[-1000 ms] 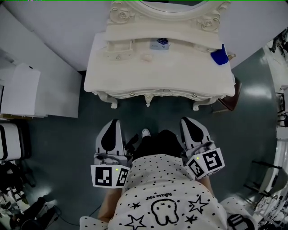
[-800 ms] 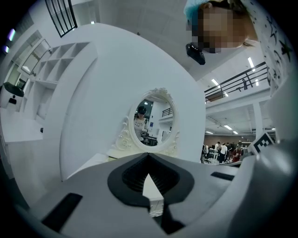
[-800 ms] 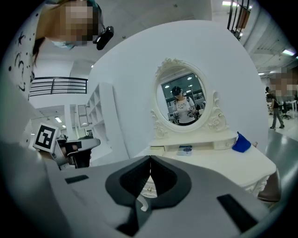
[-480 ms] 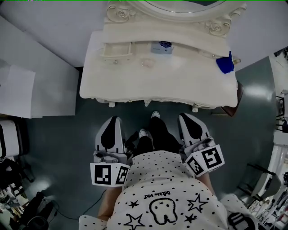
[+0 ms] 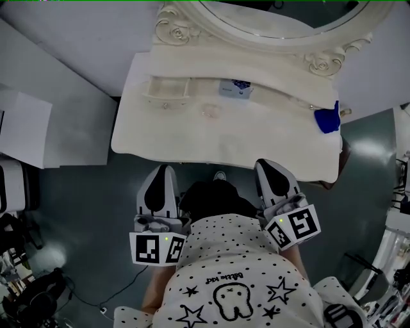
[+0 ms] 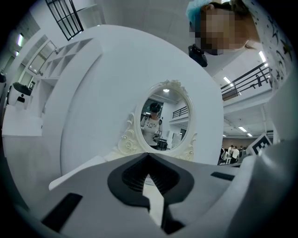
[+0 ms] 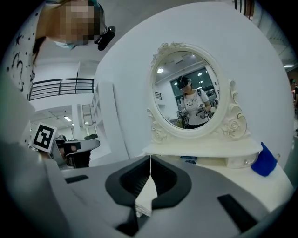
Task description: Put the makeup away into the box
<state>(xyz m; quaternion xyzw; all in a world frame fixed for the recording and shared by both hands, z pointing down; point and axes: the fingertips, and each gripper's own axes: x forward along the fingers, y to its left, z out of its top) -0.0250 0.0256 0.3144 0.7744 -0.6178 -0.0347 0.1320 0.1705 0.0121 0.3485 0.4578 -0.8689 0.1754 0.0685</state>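
Note:
A white dressing table (image 5: 269,144) stands in front of me. On it lie a pale open box (image 5: 165,90) at the back left, a small blue-and-white makeup item (image 5: 234,88), a small clear item (image 5: 210,110) and a blue object (image 5: 327,120) at the right end. My left gripper (image 5: 164,170) and right gripper (image 5: 264,164) are held side by side near my body, their tips at the table's front edge. Both are shut with nothing between the jaws, as the left gripper (image 6: 148,155) and the right gripper (image 7: 150,158) show in their own views. The blue object (image 7: 264,162) sits ahead and to the right.
An oval mirror (image 5: 275,19) in an ornate frame rises at the table's back. A white cabinet (image 5: 25,128) stands to the left and dark equipment (image 5: 32,301) lies on the floor at the lower left. A brown piece of furniture (image 5: 344,154) peeks out beside the table's right end.
Both grippers and I have moved forward to the table. Its front edge, well ahead of the tips a second ago, now reaches them. The jaws have stayed shut.

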